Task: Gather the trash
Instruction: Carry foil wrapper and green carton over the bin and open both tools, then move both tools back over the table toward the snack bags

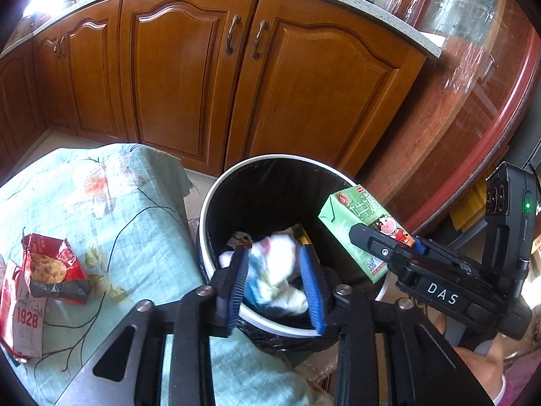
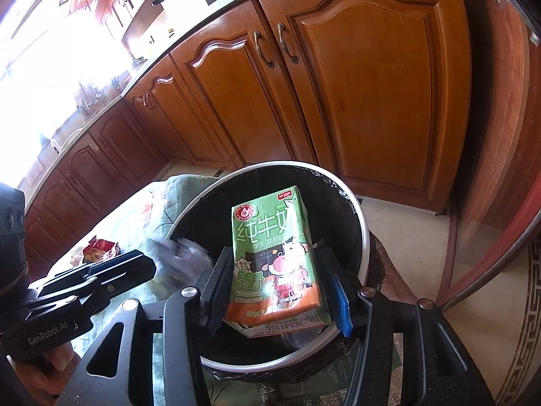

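Note:
A round bin (image 1: 216, 199) with a white rim and black liner stands beside a low table. My left gripper (image 1: 275, 284) hangs over the bin's near rim with its jaws apart; a blurred white and blue crumpled wrapper (image 1: 277, 270) lies between them, loose from the pads. My right gripper (image 2: 275, 291) is shut on a green milk carton (image 2: 270, 253) and holds it over the bin (image 2: 361, 230); the carton also shows in the left wrist view (image 1: 351, 216). Other trash lies at the bin's bottom.
The low table carries a pale green floral cloth (image 1: 111, 203) with a torn red snack bag (image 1: 50, 267) on it, left of the bin. Wooden cabinet doors (image 1: 189, 77) stand behind the bin. A glass-fronted wooden cabinet (image 1: 473, 94) is at right.

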{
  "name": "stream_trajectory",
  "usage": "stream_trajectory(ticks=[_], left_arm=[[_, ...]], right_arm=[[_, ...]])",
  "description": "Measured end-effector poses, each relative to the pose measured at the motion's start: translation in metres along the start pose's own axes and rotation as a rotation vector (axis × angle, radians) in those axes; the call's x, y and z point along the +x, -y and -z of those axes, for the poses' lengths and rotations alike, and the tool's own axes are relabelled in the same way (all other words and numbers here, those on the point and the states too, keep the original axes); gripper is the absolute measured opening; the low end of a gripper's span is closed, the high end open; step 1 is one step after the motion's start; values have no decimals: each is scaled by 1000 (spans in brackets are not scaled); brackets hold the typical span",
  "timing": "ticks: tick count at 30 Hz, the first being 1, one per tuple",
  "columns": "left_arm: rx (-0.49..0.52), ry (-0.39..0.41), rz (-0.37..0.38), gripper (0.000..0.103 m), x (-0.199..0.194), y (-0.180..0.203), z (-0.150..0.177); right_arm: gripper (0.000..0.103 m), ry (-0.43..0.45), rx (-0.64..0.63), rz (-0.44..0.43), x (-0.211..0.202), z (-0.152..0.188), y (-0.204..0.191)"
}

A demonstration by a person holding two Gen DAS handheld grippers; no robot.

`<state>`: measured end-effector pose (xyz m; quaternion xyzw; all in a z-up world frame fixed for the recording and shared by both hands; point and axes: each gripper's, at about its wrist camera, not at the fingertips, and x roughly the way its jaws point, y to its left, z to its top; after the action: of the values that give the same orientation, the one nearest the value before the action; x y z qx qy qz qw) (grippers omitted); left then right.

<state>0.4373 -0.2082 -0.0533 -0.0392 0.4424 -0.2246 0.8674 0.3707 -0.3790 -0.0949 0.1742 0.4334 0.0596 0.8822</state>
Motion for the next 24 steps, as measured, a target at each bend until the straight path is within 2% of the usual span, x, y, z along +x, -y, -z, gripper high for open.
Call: stream_trajectory(ticks=[7, 14, 24], left_arm=[[-19, 14, -9, 45, -11, -5, 11], [-63, 42, -29, 57, -39, -18, 37], [-100, 86, -91, 60, -89, -41, 81]], right_arm=[[67, 19, 18, -20, -8, 2, 2], [90, 41, 21, -63, -22, 15, -9], [91, 48, -1, -118, -35, 40, -40]])
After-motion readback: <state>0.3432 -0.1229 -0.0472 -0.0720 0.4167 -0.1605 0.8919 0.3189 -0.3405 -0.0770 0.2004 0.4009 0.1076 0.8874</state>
